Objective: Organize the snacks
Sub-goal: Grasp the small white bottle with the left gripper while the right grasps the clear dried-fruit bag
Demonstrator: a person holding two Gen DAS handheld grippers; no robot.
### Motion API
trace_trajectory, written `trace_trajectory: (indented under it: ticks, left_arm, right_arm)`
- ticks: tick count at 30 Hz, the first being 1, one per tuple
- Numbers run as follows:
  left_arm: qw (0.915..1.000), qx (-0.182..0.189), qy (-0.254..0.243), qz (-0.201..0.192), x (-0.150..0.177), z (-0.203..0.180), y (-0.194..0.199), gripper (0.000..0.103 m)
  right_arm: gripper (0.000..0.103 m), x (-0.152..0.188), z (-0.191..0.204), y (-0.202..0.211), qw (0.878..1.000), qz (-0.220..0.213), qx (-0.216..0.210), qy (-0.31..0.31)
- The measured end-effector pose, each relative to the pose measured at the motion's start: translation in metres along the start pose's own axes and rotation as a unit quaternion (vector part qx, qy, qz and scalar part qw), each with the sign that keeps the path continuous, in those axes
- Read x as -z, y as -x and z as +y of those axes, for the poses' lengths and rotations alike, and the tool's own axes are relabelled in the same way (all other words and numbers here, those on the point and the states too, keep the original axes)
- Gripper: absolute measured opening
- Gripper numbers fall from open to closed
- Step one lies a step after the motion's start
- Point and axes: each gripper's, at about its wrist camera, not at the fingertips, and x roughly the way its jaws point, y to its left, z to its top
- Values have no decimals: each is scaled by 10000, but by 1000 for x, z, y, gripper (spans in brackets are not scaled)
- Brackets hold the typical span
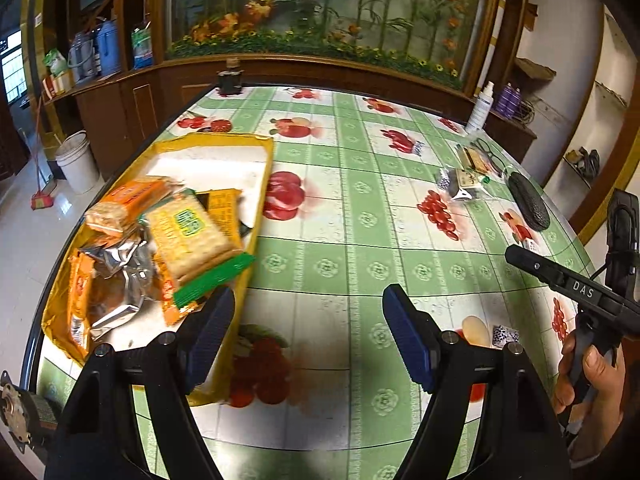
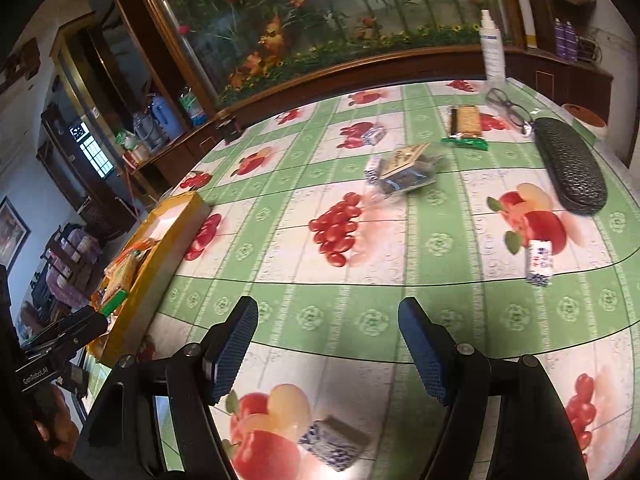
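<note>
left gripper (image 1: pixel 308 332): jaws apart, nothing between them, hanging over the tablecloth at the near corner of the yellow tray (image 1: pixel 256 184).
right gripper (image 2: pixel 328 344): jaws apart, nothing held, over bare tablecloth.
small blue-and-white packet (image 2: pixel 334 442): lies loose just under the right gripper, on a printed fruit patch.
yellow tray, left side of the table (image 2: pixel 400 304): already holds a heap of snacks, among them a cracker pack with a green end (image 1: pixel 192 236), orange packs and a crumpled silver wrapper (image 1: pixel 120 280). the far half of the tray is bare.
second blue-and-white packet (image 2: pixel 540 262): loose, right of centre.
clear bag with dark contents (image 2: pixel 408 170): loose, mid-table, blurred.
cracker pack with green end (image 2: pixel 466 124): loose, far side.
glasses case (image 2: pixel 570 164) and glasses (image 2: pixel 508 108): far right, not snacks.
spray bottle (image 2: pixel 492 46): at the far edge.
status, as judged: partly done; a fair share is in the tray, at least four pieces are left outside.
</note>
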Motion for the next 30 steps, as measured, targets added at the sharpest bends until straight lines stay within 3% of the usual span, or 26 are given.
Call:
trace_trajectory:
  ticks: [5,9,13,24,26,28,30]
  left_arm:
    - [9999,80,-98,114,-3,-17,-8,76]
    - [9996,134,-173,151,-8,-28,-12,76]
    - [9995,120,-244,130,-17,-39,-22,76]
    - [9996,-4,-248,151,-71,-69,-79,76]
    - [9996,29,-237,175,-80,-75,-87,76]
    - [9994,85,-268,194,-89,-84,-95,76]
    - [9990,171,-367,184,-99,-99,-106,76]
  right_arm:
    - [75,-16,-18,-4,9998,-96,174,-66]
    - [75,-43,-40,-17,9988,-186,87,-434]
    - [75,-71,-51,-37,9973,-287,277,-612]
    - [76,-105,-71,-110,9904,64,1010,-942]
    - [70,-105,-76,-120,9906,145,916,-1004]
    - [45,-105,-74,-120,9925,138,893,-824]
    - [41,-104,-77,-111,9927,120,816,-876]
